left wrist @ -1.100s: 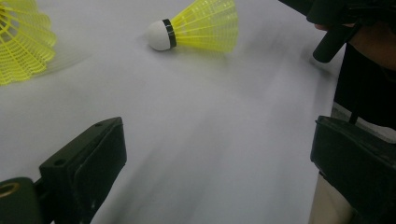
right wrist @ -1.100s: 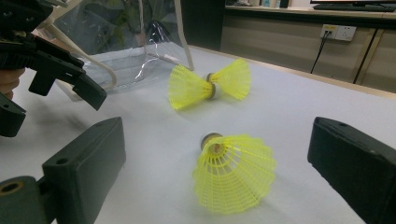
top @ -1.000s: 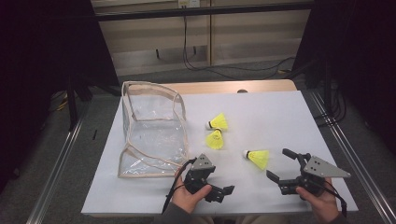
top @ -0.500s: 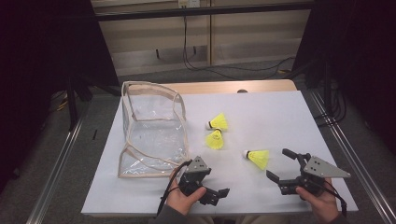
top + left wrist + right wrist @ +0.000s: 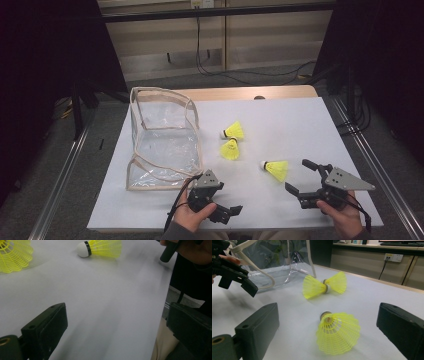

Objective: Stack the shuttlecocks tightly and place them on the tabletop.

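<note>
Three yellow shuttlecocks lie on the white table sheet (image 5: pixel 280 120): two close together (image 5: pixel 233 131) (image 5: pixel 230 149) mid-table, and a third (image 5: pixel 276 169) nearer the front right. A clear plastic bag (image 5: pixel 162 140) with beige trim stands open at the left. My left gripper (image 5: pixel 227 210) is open near the front edge, below the bag's corner, pointing right; its own view has the third shuttlecock (image 5: pixel 100 247) far ahead. My right gripper (image 5: pixel 301 176) is open just right of the third shuttlecock (image 5: pixel 338 332), which lies ahead between its jaws, untouched.
The sheet's front edge (image 5: pixel 162 302) runs close beside my left gripper. The right hand's gripper (image 5: pixel 170 251) crosses the top right of the left gripper view. Metal rails (image 5: pixel 380 175) flank the table, and cables (image 5: pixel 210 60) hang behind it.
My left gripper has shifted slightly back toward the front edge and turned a little. The right gripper and the shuttlecocks have stayed put.
</note>
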Demonstrator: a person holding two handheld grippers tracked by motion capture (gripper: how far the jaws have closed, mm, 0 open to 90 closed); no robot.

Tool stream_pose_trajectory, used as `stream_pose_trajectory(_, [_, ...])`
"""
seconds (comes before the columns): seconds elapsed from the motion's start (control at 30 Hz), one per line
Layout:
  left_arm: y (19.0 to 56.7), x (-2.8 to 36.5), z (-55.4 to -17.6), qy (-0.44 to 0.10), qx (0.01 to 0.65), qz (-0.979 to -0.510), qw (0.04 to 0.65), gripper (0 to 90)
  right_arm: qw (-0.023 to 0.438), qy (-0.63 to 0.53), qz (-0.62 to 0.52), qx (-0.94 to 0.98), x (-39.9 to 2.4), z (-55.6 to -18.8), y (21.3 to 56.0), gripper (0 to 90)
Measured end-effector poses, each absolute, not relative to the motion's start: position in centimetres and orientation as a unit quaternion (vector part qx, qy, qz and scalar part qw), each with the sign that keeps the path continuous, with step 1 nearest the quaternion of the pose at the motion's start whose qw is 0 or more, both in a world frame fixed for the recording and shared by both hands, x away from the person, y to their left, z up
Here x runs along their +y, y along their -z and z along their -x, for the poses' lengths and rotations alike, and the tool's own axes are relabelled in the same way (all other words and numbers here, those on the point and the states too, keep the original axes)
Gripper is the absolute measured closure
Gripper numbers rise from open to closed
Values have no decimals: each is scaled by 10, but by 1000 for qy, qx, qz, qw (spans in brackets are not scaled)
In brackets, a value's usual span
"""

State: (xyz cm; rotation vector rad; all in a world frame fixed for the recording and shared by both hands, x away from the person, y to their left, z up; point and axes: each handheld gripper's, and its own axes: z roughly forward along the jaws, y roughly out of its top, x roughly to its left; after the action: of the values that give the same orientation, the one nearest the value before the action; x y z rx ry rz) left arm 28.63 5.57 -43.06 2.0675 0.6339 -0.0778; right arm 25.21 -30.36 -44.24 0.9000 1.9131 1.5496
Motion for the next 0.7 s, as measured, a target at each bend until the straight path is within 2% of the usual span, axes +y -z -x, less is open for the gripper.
stream_pose_trajectory(0.7, [425,74,-289,19,275,-838,471,36,257,-571,-331,706,-303,-252,442,40])
